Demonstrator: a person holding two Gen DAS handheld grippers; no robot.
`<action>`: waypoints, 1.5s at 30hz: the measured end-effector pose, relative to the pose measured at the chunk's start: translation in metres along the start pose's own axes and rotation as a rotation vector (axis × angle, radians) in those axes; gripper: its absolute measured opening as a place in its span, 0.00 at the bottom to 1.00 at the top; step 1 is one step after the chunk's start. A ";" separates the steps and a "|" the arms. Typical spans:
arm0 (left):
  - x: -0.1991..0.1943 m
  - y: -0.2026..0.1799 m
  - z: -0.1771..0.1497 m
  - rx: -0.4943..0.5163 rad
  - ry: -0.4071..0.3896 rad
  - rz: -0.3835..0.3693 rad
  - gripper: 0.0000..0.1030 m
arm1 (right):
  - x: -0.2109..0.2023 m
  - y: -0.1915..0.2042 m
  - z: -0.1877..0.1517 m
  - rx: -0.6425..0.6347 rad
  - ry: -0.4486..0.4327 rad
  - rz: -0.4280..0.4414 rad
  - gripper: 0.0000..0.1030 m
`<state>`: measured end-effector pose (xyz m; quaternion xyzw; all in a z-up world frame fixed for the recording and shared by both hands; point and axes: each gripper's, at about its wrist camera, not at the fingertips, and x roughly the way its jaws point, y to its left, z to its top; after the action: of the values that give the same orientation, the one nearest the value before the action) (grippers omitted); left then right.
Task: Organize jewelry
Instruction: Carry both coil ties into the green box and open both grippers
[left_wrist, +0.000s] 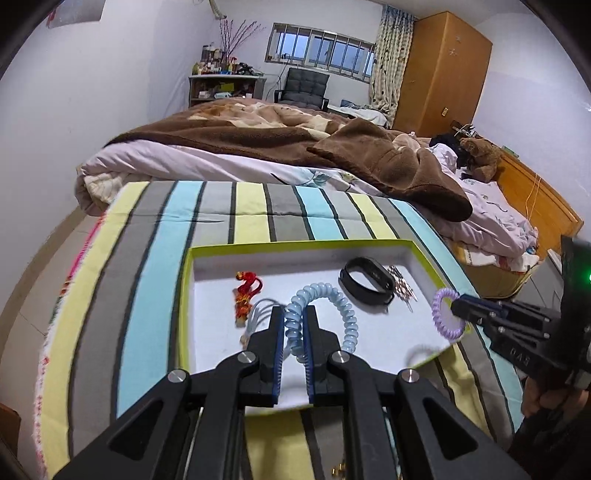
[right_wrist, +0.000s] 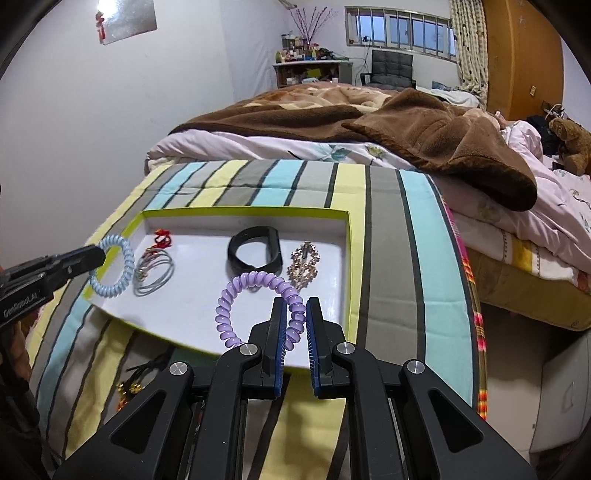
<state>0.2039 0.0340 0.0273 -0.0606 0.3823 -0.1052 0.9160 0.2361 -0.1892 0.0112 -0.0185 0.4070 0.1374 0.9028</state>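
Jaws on my left gripper (left_wrist: 294, 325) are pinching a pale blue spiral hair tie (left_wrist: 325, 314), held over the near left part of the white tray (left_wrist: 417, 254). My right gripper (right_wrist: 296, 317) has its jaws closed on a purple spiral hair tie (right_wrist: 255, 302), raised above the tray's near right part.

Inside the green-rimmed tray I note a black wristband (right_wrist: 255, 247) at centre, a gold-toned beaded piece (right_wrist: 304, 264) just beside it on the right, a bunch of thin grey bangles (right_wrist: 155, 275) to the left, and a red knotted charm (right_wrist: 162, 236) behind those. Both ties hang close over these items.

The tray rests on a striped cloth (right_wrist: 384, 236) covering the bench. A dark cord with gold beads (right_wrist: 136, 380) lies on the cloth outside the tray's near edge. Behind stands a bed under a brown blanket (left_wrist: 258, 136).
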 end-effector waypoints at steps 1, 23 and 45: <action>0.005 0.000 0.002 -0.002 0.007 -0.001 0.10 | 0.003 -0.001 0.000 -0.003 0.005 -0.002 0.11; 0.073 -0.002 0.013 -0.023 0.119 -0.002 0.10 | 0.042 -0.004 0.002 -0.076 0.091 -0.011 0.11; 0.082 0.000 0.013 -0.040 0.142 0.005 0.23 | 0.046 -0.002 0.005 -0.085 0.088 0.012 0.15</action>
<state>0.2693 0.0151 -0.0202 -0.0704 0.4485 -0.0993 0.8855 0.2691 -0.1794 -0.0199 -0.0605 0.4401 0.1588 0.8817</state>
